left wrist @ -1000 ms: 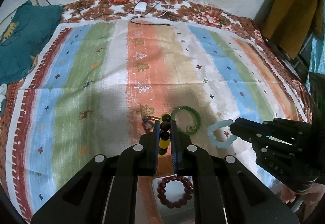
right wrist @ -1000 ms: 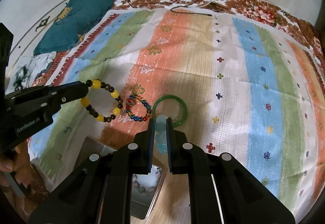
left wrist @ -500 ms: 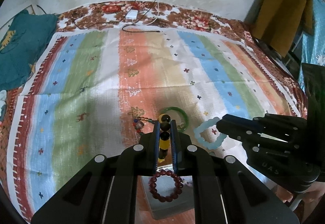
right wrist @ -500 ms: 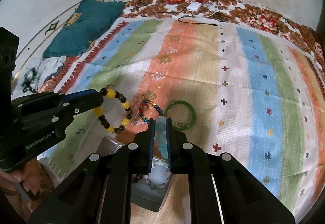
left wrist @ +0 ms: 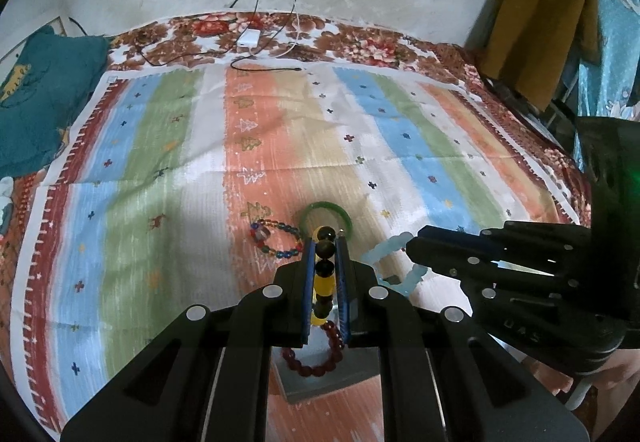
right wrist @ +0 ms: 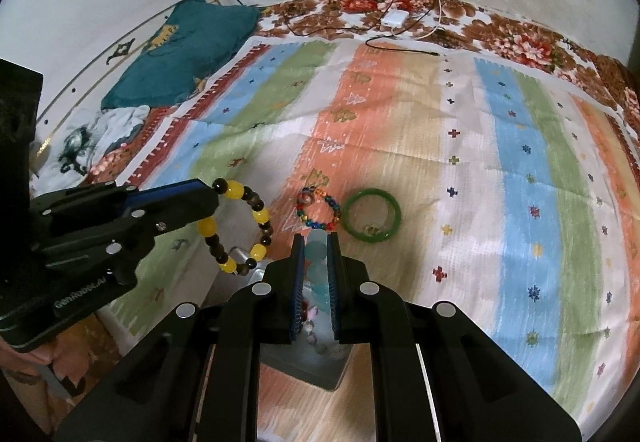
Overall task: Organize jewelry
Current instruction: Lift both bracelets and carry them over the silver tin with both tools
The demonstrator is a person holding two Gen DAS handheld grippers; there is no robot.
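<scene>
Now the left gripper point(left wrist: 325, 242) clamps a yellow-and-dark beaded bracelet point(right wrist: 236, 226), the right gripper point(right wrist: 316, 242) pinches a pale blue beaded bracelet point(left wrist: 394, 266), both above a grey metal box point(left wrist: 332, 374) holding a dark red beaded bracelet point(left wrist: 316, 354).

My left gripper point(left wrist: 325, 242) clamps a bracelet of yellow and dark beads point(right wrist: 240, 226), which hangs in an open loop above a grey box point(left wrist: 332, 374) where a dark red bead bracelet point(left wrist: 314, 352) lies. My right gripper point(right wrist: 316, 240) pinches a pale blue bead bracelet point(left wrist: 390, 266) over the same box. On the striped cloth point(right wrist: 460, 161) beyond, a multicoloured bead bracelet point(right wrist: 318, 209) lies flat just beside a green bangle point(right wrist: 373, 213), with something small, too blurred to identify, inside the bangle's ring.
</scene>
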